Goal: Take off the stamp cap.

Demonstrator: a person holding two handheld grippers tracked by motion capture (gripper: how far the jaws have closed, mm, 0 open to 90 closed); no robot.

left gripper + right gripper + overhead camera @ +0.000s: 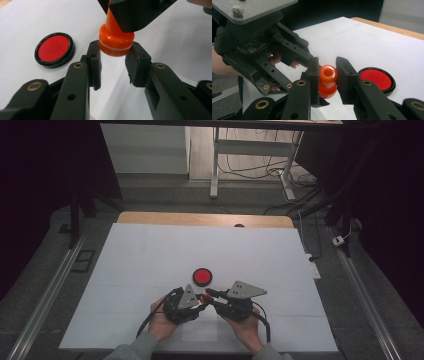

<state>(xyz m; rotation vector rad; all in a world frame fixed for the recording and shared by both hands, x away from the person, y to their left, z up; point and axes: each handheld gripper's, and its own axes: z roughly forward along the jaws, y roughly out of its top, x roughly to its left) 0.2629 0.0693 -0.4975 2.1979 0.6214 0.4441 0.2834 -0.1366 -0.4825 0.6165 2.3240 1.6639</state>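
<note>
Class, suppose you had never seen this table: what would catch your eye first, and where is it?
The bright orange stamp, clamped between the left gripper and the right gripper at the near middle of the white sheet. Next, the round red ink pad in its black case, lying just beyond them.

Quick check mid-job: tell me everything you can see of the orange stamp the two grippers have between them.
The orange stamp is glossy, plastic-looking: a narrow neck flaring to a wide round base ringed by a pale line, with a knob-like top end dimpled in the middle. It is off the white sheet, near the red ink pad. The left gripper clamps the base, the right gripper clamps the knob end. Nothing else touches it.
</note>
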